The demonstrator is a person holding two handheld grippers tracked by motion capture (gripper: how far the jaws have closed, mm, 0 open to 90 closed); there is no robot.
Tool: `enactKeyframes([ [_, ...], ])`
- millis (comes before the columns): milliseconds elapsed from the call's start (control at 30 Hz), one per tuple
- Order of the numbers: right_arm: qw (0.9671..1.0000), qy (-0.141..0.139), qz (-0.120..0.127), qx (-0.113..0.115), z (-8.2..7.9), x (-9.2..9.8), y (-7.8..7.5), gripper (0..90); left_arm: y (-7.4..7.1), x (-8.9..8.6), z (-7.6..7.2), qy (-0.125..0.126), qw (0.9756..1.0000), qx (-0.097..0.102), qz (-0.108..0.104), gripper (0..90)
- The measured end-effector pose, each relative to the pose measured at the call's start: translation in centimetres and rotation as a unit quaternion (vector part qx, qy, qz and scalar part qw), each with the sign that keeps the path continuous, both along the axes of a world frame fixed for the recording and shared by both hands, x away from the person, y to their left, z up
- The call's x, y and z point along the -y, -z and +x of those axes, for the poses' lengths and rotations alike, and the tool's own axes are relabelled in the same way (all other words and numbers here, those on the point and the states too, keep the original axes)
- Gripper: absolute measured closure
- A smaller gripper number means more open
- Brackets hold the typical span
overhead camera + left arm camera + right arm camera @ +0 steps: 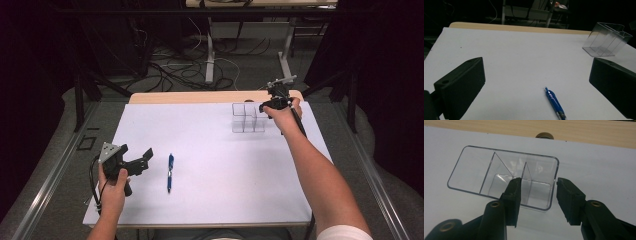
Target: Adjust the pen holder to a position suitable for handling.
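A clear plastic organiser with several compartments stands at the back right of the white table; it is also in the left gripper view. My right gripper is at its right end. In the right gripper view the gripper is open, with one jaw inside the organiser's end compartment and the other just outside the end wall. A blue pen lies at the front left. My left gripper is held left of it, wide open, and the pen lies ahead between its jaws, untouched.
The white sheet covers the tabletop, leaving a wooden strip bare along the far edge. A small round brass fitting sits in that strip behind the organiser. Cables and table legs crowd the dark floor beyond.
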State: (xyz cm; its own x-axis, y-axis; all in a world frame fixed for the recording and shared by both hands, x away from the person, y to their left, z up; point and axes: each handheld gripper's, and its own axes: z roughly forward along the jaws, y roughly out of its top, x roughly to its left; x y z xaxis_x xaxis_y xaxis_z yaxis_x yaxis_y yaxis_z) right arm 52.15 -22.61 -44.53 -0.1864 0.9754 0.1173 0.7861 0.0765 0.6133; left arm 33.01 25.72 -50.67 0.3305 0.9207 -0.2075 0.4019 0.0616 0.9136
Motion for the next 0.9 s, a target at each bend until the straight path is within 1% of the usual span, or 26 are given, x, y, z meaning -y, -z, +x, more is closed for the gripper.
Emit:
enactKeyframes([
  [67, 1.0, 0.004, -0.006, -0.002, 0.4, -0.1, 0.3, 56.8, 0.0, 0.1, 0.0, -0.001, 1.0, -0.001, -0.001, 0.2],
  [100, 1.0, 0.005, -0.005, -0.006, 0.5, -0.1, 0.4, 57.6, 0.0, 0.1, 0.0, 0.0, 1.0, -0.001, 0.0, 0.2],
  [167, 1.0, 0.006, -0.005, -0.005, 0.6, 0.0, 0.5, 58.7, 0.0, 0.0, 0.0, -0.001, 1.0, -0.001, 0.001, 0.2],
  [233, 0.9998, 0.016, -0.006, -0.006, 1.1, 0.3, 0.9, 60.1, 0.0, 0.0, 0.0, -0.002, 1.0, 0.0, 0.001, 0.2],
  [367, 0.9995, 0.027, -0.003, -0.018, 1.5, 0.7, 1.4, 62.5, 0.0, -0.1, 0.1, -0.003, 1.0, -0.001, -0.002, 0.2],
  [433, 0.9994, 0.03, -0.003, -0.019, 1.6, 0.7, 1.6, 63.2, 0.0, 0.0, 0.1, -0.002, 1.0, -0.002, 0.0, 0.2],
  [467, 0.9993, 0.031, -0.001, -0.021, 1.8, 0.8, 1.8, 65.8, 0.1, 0.0, 0.1, -0.002, 1.0, -0.003, 0.0, 0.2],
  [533, 0.9992, 0.032, 0.0, -0.022, 1.9, 0.8, 1.9, 66.9, 0.1, 0.0, 0.1, -0.002, 1.0, -0.002, 0.001, 0.2],
  [567, 0.9992, 0.035, -0.001, -0.021, 2.1, 0.8, 2.1, 69.7, 0.1, 0.0, 0.1, -0.002, 1.0, -0.003, 0.001, 0.2],
  [700, 0.9989, 0.038, -0.008, -0.028, 2.4, 0.6, 2.5, 74.6, 0.1, 0.0, 0.1, -0.002, 1.0, -0.002, 0.001, 0.2],
  [767, 0.9989, 0.036, -0.007, -0.029, 2.5, 0.5, 2.6, 75.8, 0.1, 0.0, 0.1, -0.001, 1.0, -0.004, 0.0, 0.2],
  [833, 0.9987, 0.036, -0.016, -0.03, 2.6, 0.4, 2.7, 77.2, 0.1, 0.0, 0.1, -0.001, 1.0, -0.005, -0.001, 0.2],
  [900, 0.9987, 0.033, -0.03, -0.024, 2.7, 0.2, 2.8, 78.4, 0.1, 0.0, 0.1, 0.001, 1.0, -0.004, 0.0, 0.2],
])
